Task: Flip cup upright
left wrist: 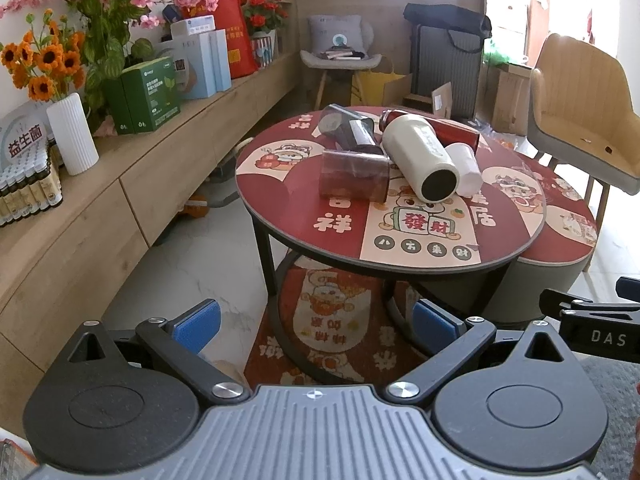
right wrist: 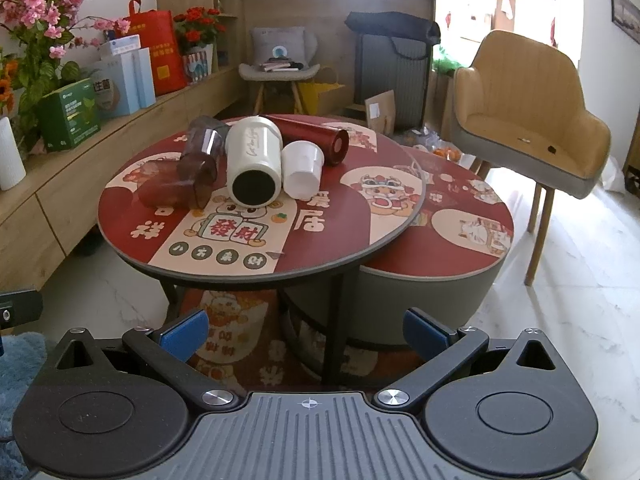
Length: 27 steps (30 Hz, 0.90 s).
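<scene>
Red-and-cream printed counter (right wrist: 328, 240), round and low, carries a huddle of toppled vessels near its far side: one cream tumbler (right wrist: 253, 164), one white cup (right wrist: 302, 170), one red flask (right wrist: 308, 134) and what look like three smoky translucent cups (right wrist: 176, 192), all lying on their sides and touching or nearly so. Both grippers hang well short of the counter, the left gripper (left wrist: 316, 326) and right gripper (right wrist: 306, 330) each with fingers spread wide and holding nothing. No cup stands upright yet, so the job appears to be at the approach stage. The next move likely calls for reaching in over the near edge, picking one cup clear of its neighbours, closing on its wall and turning it onto its base without rolling the others.
</scene>
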Motion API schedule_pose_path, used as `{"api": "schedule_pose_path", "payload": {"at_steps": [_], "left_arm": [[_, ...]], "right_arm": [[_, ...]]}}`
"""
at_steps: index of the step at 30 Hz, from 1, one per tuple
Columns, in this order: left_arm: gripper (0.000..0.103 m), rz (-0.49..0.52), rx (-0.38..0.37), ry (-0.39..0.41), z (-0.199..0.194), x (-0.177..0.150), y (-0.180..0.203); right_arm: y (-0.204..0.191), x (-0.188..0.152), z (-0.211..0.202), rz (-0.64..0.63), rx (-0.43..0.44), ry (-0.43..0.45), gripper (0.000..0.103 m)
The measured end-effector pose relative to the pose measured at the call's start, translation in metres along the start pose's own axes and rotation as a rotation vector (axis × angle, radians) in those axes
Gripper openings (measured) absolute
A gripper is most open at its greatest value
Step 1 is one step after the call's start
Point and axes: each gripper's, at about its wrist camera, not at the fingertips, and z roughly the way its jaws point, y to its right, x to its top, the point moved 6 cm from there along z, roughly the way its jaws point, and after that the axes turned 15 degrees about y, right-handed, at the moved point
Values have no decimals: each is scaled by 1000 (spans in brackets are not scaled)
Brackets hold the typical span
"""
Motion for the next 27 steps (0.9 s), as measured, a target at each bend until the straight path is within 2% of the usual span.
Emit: {"api": "schedule_pose_path", "payload": {"at_steps": [6, 12, 23, 27], "left_arm": [[103, -34, 20, -1, 24, 14, -10], [103, -38, 38, 20, 55, 35, -13], [103, -60, 63, 23, 118, 61, -13], [103, -80, 65, 28, 140, 61, -10]], "right_arm": [[7, 12, 20, 12, 2, 1, 103], [21, 29, 61, 38, 1, 2, 103], [25, 52, 136, 13, 91, -14, 103], [28, 58, 156, -19, 97, -21, 103]]}}
